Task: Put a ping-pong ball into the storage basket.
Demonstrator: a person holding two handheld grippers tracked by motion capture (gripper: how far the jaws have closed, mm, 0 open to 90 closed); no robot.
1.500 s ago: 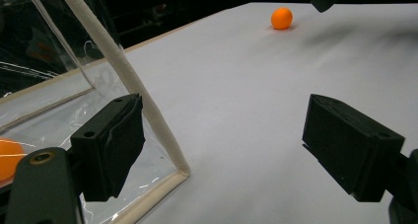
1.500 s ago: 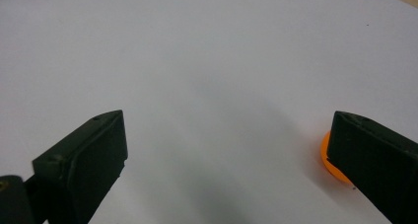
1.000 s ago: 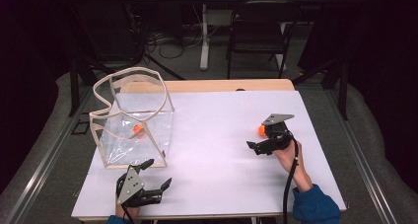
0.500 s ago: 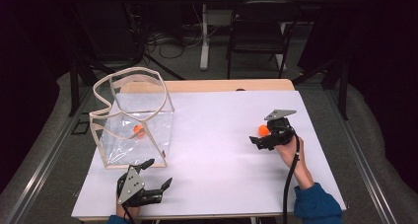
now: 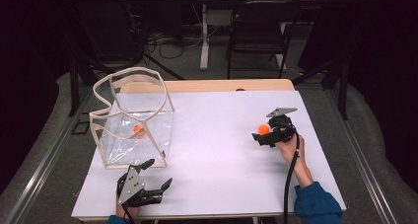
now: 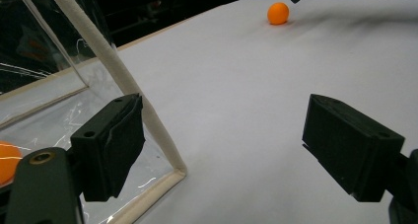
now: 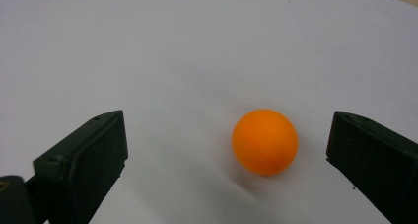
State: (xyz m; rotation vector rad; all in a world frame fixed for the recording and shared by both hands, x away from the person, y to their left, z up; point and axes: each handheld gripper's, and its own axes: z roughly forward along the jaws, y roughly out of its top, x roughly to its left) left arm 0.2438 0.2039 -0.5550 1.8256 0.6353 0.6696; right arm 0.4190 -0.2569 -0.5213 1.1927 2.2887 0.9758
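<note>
An orange ball (image 5: 264,129) lies on the white table top at the right. My right gripper (image 5: 266,136) is down at the ball, open, with its jaws on either side of it. In the right gripper view the ball (image 7: 265,141) rests nearer the right jaw, touching neither, and the gripper (image 7: 224,160) holds nothing. A clear bag with a cream frame (image 5: 161,150) stands at the left with a second orange ball (image 5: 139,130) inside. My left gripper (image 5: 150,177) rests open near the front edge, just beside the bag's front corner (image 6: 172,172).
The white table top (image 5: 217,150) has free room in the middle between the two grippers. A wooden strip (image 5: 226,86) runs along its far edge. Beyond it stand a dark chair (image 5: 256,36) and cables on the floor.
My right gripper has shifted slightly to the right next to the ball. The ball, the bag and the left gripper have stayed put.
</note>
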